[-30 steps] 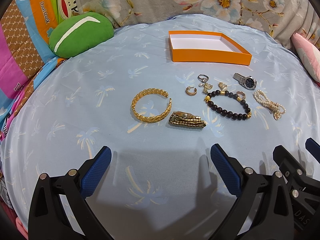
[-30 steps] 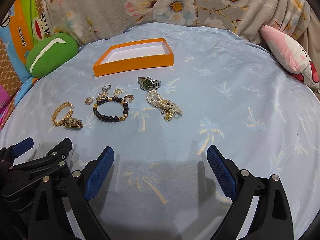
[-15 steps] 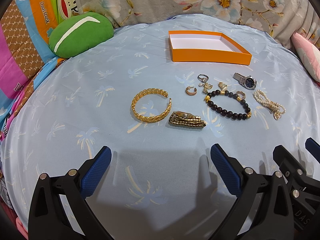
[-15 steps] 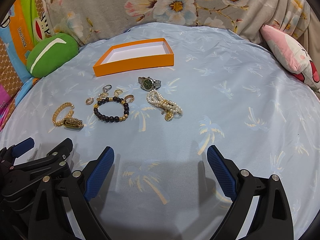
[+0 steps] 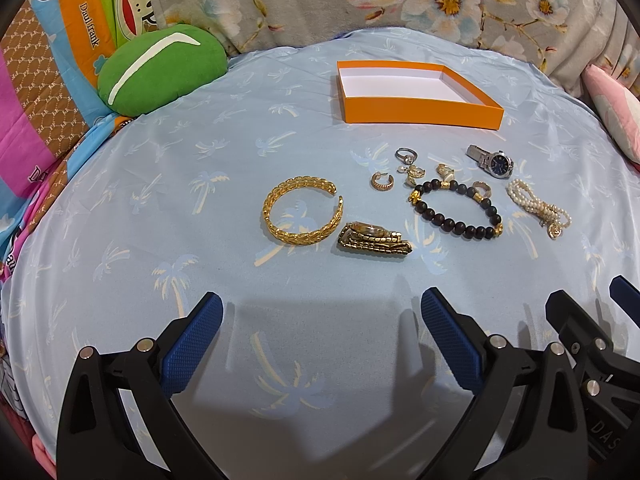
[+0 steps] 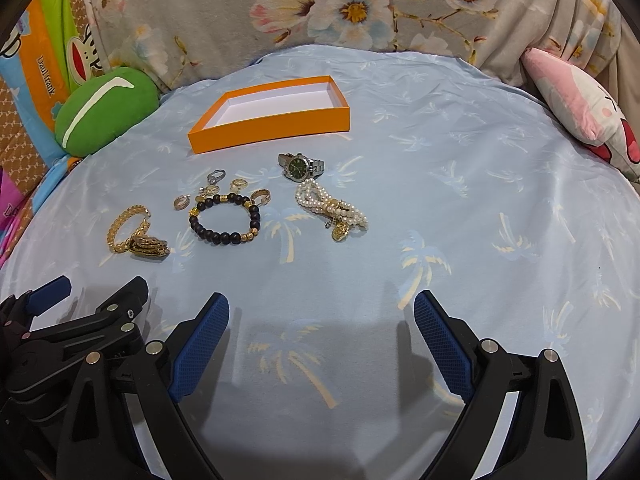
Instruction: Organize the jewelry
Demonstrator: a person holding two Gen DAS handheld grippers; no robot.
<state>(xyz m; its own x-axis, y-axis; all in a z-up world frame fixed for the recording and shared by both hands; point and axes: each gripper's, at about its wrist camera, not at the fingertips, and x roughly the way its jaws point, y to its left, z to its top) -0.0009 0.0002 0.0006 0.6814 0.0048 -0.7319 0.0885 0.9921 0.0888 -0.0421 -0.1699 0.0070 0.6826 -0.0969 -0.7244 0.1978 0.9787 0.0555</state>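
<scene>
Claws are held wide apart and empty: the left gripper [image 5: 320,328] and the right gripper [image 6: 322,326] are poised low over the pale blue palm-print sheet [image 5: 160,200], side by side, presumably so that a first piece can be chosen. Beyond them the jewelry is spread flat and mostly separate, which should ease single picks: a woven gold bangle [image 5: 302,216] touching a gold link watch [image 5: 374,239], a dark bead bracelet [image 5: 456,210], a knotted pearl strand [image 6: 332,208], a steel watch [image 6: 301,167]. Farthest off, the shallow orange box [image 5: 420,112] is seen empty.
</scene>
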